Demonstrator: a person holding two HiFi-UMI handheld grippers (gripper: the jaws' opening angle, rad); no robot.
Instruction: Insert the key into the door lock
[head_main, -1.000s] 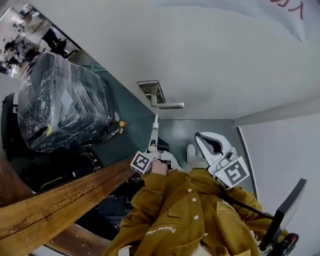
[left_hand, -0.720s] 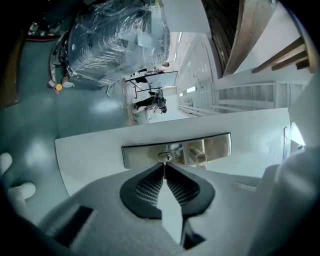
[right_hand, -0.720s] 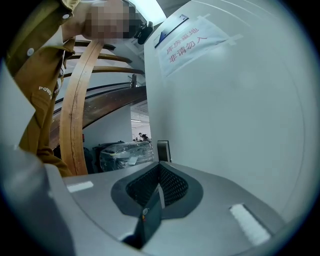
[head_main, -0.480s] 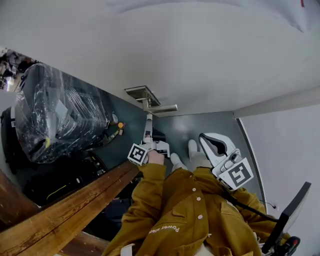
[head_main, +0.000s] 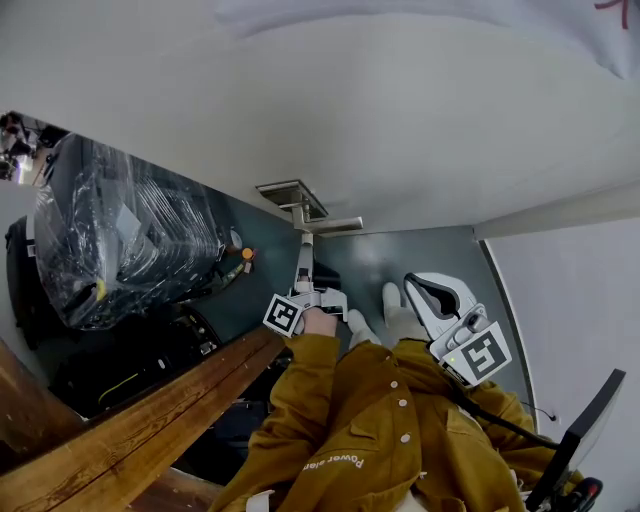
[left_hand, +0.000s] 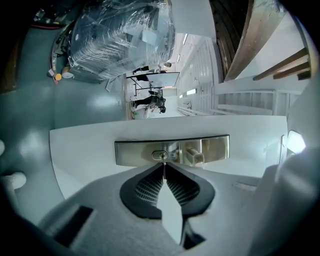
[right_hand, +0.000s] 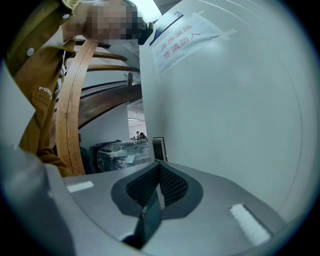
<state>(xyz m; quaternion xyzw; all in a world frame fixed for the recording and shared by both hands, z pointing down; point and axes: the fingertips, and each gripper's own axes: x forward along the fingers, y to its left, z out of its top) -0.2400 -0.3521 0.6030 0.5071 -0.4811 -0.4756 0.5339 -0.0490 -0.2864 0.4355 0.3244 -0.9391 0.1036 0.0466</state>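
Note:
A brushed-metal lock plate (left_hand: 172, 150) with a keyhole (left_hand: 160, 155) and a lever handle (left_hand: 196, 157) sits on the white door (head_main: 400, 120). My left gripper (left_hand: 163, 165) is shut on a thin key (left_hand: 163, 161), held level and edge-on, its tip at the keyhole. How deep the key sits I cannot tell. In the head view the left gripper (head_main: 306, 240) reaches up to the lock plate (head_main: 290, 192), just below the handle (head_main: 335, 225). My right gripper (head_main: 410, 283) hangs back near the yellow jacket, shut and empty (right_hand: 159, 169), facing the bare door.
A dark bundle wrapped in clear plastic (head_main: 120, 235) stands on the grey floor to the left. A curved wooden rail (head_main: 150, 420) runs along the lower left. A paper sign (right_hand: 185, 37) is taped on the door. A dark screen edge (head_main: 585, 430) shows at the lower right.
The left gripper has closed in on the lock plate with the key, then held still for the last half second. The right gripper stays near the body.

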